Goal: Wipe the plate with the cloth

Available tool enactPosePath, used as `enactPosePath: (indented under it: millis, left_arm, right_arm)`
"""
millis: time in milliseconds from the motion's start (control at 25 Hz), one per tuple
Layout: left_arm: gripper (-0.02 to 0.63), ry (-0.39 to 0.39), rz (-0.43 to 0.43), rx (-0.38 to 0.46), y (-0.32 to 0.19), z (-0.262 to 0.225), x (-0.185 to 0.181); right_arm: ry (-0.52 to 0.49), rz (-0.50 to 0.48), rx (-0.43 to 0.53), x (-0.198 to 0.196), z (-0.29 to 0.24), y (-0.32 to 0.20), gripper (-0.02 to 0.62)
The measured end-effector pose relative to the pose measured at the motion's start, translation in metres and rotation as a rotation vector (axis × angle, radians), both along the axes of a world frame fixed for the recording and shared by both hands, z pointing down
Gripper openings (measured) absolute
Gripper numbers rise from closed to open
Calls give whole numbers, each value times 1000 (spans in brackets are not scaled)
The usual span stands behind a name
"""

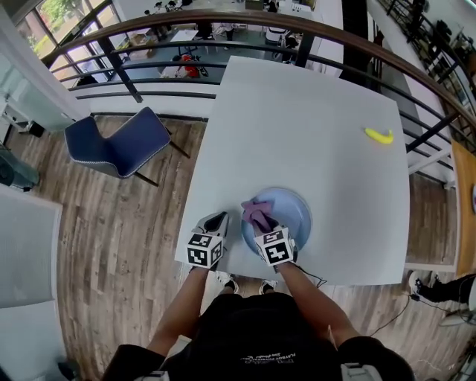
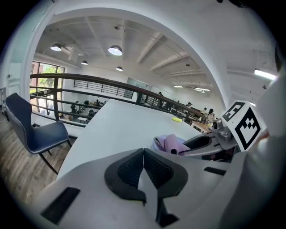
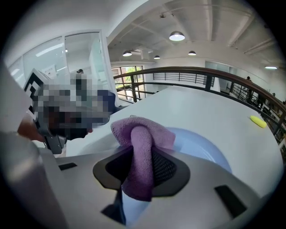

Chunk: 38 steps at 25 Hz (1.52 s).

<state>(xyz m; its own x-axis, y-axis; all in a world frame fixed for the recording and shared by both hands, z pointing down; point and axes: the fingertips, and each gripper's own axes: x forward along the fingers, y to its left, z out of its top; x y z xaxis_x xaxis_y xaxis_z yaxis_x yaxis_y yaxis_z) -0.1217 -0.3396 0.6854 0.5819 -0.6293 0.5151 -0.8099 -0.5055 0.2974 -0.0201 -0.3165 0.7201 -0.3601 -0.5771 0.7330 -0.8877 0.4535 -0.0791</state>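
A pale blue plate [image 1: 294, 212] lies near the front edge of the white table [image 1: 297, 126]. A purple cloth [image 1: 257, 213] is bunched over the plate's left part, and my right gripper [image 1: 262, 225] is shut on it. In the right gripper view the cloth [image 3: 142, 152] hangs pinched between the black pads, with the plate [image 3: 201, 145] just beyond. My left gripper [image 1: 216, 223] rests on the table left of the plate, jaws shut and empty. In the left gripper view the pads [image 2: 144, 172] meet, and the cloth [image 2: 172, 143] shows to the right.
A yellow banana [image 1: 379, 135] lies at the table's far right. A blue chair [image 1: 119, 143] stands on the wooden floor left of the table. A dark railing [image 1: 223, 22] runs behind the table's far edge.
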Motion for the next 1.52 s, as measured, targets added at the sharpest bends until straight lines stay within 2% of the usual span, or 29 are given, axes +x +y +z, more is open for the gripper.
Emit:
enactPosePath:
  millis: [240, 440, 560, 1120, 1520]
  left_arm:
    - [12, -1, -20, -10, 9, 4, -8]
    - [12, -51, -4, 4, 12, 7, -10]
    - [12, -50, -4, 3, 11, 8, -12]
    - [12, -60, 105, 8, 14, 14, 27]
    - [12, -50, 147, -2, 21, 15, 48]
  right_arm:
    - [-9, -63, -25, -21, 15, 6, 115]
    - [-15, -66, -47, -22, 19, 2, 115]
    - [-18, -54, -45, -18, 18, -2, 115]
    - [19, 83, -60, 41, 24, 1, 115]
    - [55, 187, -93, 86, 27, 9, 115]
